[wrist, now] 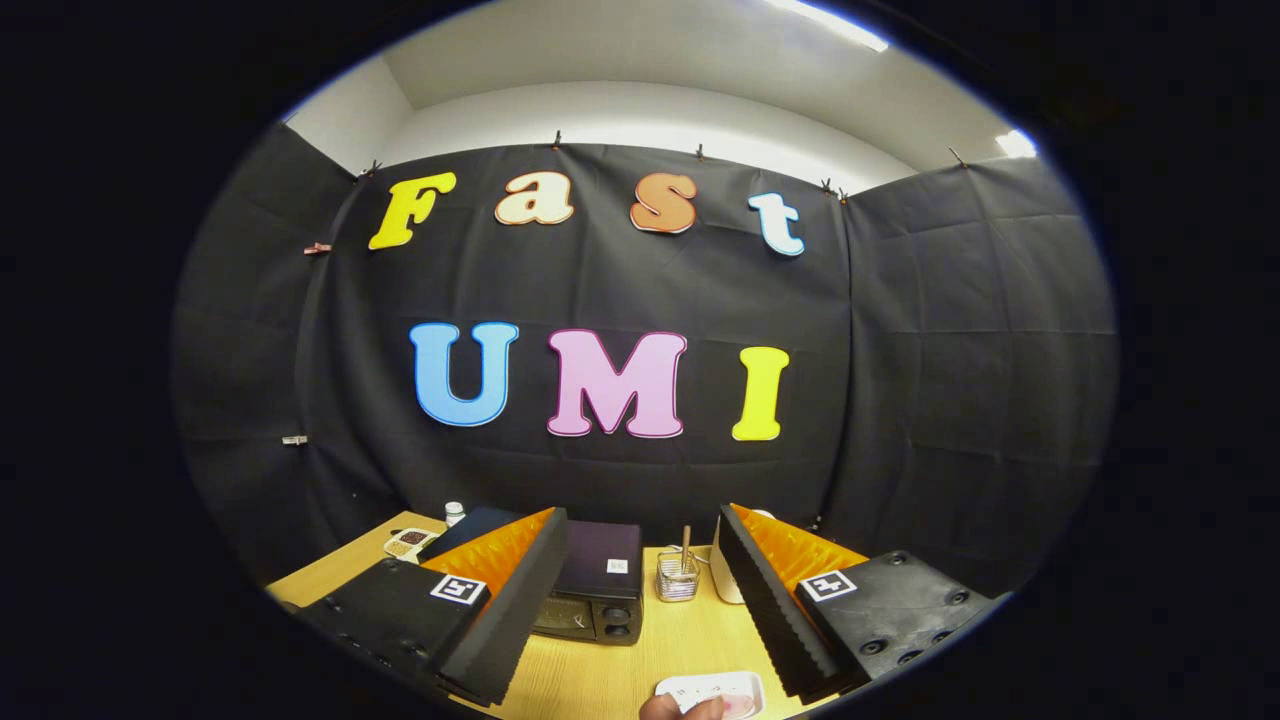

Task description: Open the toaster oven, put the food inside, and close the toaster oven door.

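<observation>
Two tongs [640, 590] fingers gape above closed toaster oven [598, 585].

Gripper [640, 600] held raised and level, pointed forward. Jaws spread wide apart, nothing gripped or touched between them. Both fingers [510, 610] angled outward, a square marker seen on each finger base. A person's hand [683, 709] seen low between the fingers, only fingertips showing, pose otherwise not readable.
</observation>
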{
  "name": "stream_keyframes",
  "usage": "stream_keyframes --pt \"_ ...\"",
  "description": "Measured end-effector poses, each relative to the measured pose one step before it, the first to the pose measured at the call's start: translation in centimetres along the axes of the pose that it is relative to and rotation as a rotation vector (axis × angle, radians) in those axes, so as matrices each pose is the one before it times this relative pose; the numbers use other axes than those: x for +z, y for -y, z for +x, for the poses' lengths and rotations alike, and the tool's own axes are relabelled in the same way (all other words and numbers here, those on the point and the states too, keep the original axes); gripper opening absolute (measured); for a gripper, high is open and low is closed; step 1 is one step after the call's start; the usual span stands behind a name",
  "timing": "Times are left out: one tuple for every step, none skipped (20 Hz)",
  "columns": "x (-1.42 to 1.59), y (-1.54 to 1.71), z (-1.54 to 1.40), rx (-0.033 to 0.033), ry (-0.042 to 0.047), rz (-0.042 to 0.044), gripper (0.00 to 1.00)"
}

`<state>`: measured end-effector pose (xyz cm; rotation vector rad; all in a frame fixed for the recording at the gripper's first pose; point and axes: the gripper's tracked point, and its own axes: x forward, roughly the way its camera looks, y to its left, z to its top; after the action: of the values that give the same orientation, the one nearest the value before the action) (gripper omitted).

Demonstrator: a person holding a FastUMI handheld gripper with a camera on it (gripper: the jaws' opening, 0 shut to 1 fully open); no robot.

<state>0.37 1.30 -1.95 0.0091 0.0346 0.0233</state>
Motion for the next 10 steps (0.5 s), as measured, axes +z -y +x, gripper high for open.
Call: stream_keyframes --pt "-0.340 -0.718 0.165 0.01161 -0.00623 0.00144 0.98" --pt "-0.423 -0.675 0.246 0.01279 -0.00923 0.00447 0.98" --pt "-0.440 -0.875 0.285 0.01266 -0.01100 0.00810 0.98" --pt "-0.546 -0.933 0.322 0.01333 -0.01097 0.00740 0.98" --pt "-0.502 -0.749 0.372 0.00899 -0.00968 0.00330 0.98" --pt "-0.686 -0.959 0.484 0.01255 -0.01395 0.00268 0.98" --pt "-0.663 -0.989 0.438 0.01226 -0.01220 0.00170 0.98" --pt "-0.731 -0.874 0.429 0.01077 -0.01434 0.00329 0.98" --pt "-0.855 -0.943 0.549 0.01161 -0.01647 0.00350 0.98" --pt "-0.781 -0.813 0.675 0.00779 -0.02098 0.00296 0.98"
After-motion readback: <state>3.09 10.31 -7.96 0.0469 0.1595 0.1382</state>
